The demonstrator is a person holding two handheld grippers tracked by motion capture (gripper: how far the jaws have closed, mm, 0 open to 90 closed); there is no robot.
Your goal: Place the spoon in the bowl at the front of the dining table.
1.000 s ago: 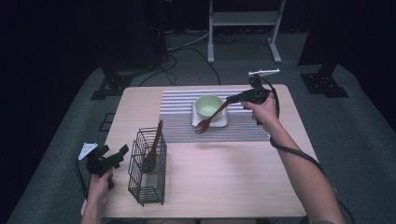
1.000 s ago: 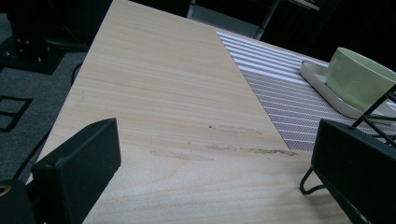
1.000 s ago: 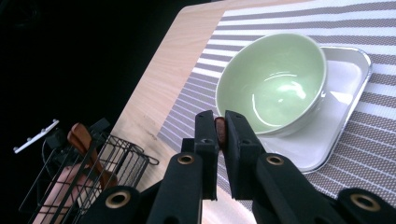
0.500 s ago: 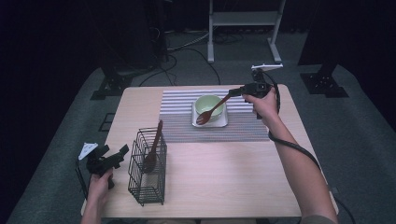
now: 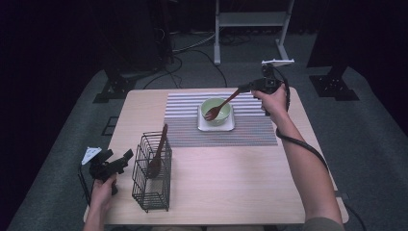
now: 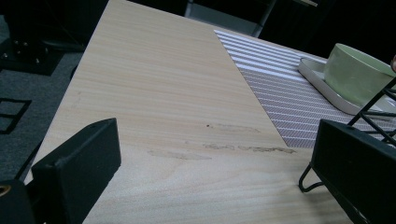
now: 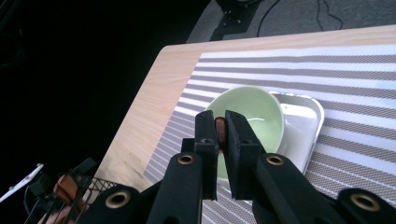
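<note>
The wooden fork is on the move: a second ago its head hung off the near-left side of the green bowl, and now, in the high view, the right gripper has drawn back and lifted, so the tines sit over the bowl's hollow. The handle slants up and to the right, into the jaws, which are clamped tight on its end. The bowl stands on a small white tray, on the striped mat. Down at the near-left, the left gripper hasn't budged; it rests just beside the wire basket, where a wooden spoon leans upright.

Over to the left gripper view: its two black jaws stand wide apart with only bare table between them, the basket's wire foot close by the right-hand jaw, and the bowl farther off on its tray.

Now the right gripper view: the jaws are pressed together on the brown end of the fork handle, and the bowl lies straight beyond them.

My read: the fork is being lined up to go into the bowl, or to stir in it. Next call is a gentle lowering, keeping the tines inside the rim so the bowl doesn't get nudged off its tray.
</note>
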